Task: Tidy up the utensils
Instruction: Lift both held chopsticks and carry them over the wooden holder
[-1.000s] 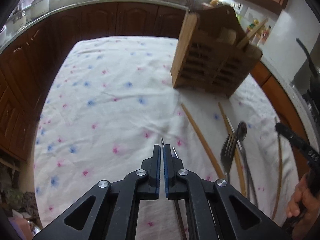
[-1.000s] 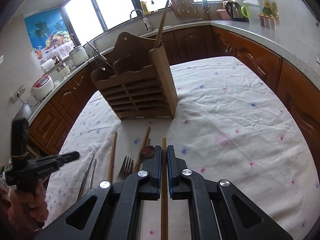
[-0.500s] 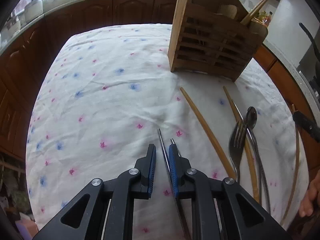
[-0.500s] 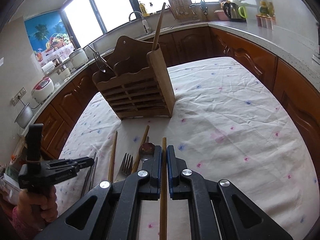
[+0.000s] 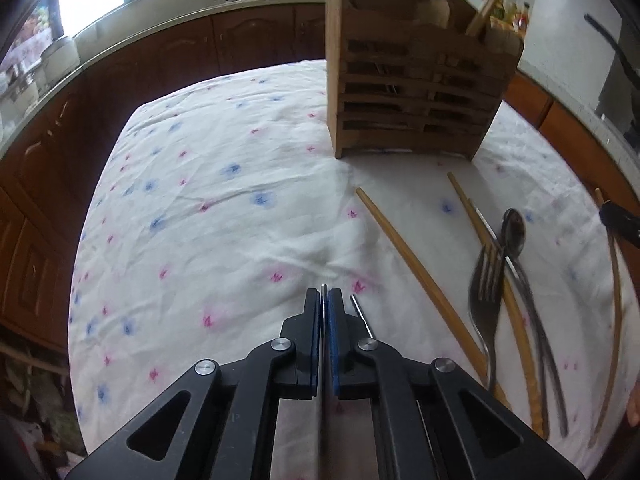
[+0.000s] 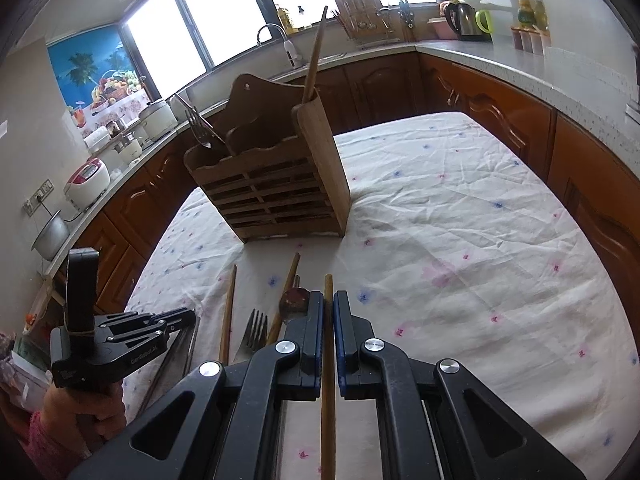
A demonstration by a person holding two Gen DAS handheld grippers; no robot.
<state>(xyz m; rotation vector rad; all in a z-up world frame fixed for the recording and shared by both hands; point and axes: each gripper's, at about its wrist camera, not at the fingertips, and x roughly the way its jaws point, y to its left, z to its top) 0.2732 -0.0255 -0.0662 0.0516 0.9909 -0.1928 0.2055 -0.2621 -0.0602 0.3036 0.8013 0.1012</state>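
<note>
Left wrist view shows the left gripper (image 5: 324, 300) low over the flowered tablecloth (image 5: 224, 208), its jaws pinched on a thin metal chopstick (image 5: 322, 289) whose tip just shows between the blue pads; a second metal chopstick (image 5: 362, 318) lies just to the right of them; further right a wooden chopstick (image 5: 416, 272), a fork (image 5: 486, 280) and a spoon (image 5: 514, 228) lie on the cloth before the slatted wooden utensil holder (image 5: 412, 100); right wrist view shows the right gripper (image 6: 328, 300) with jaws clamped on another wooden chopstick (image 6: 328, 360), pointing toward the holder, which already contains a fork (image 6: 198, 126) and an upright wooden stick (image 6: 316, 52).
</note>
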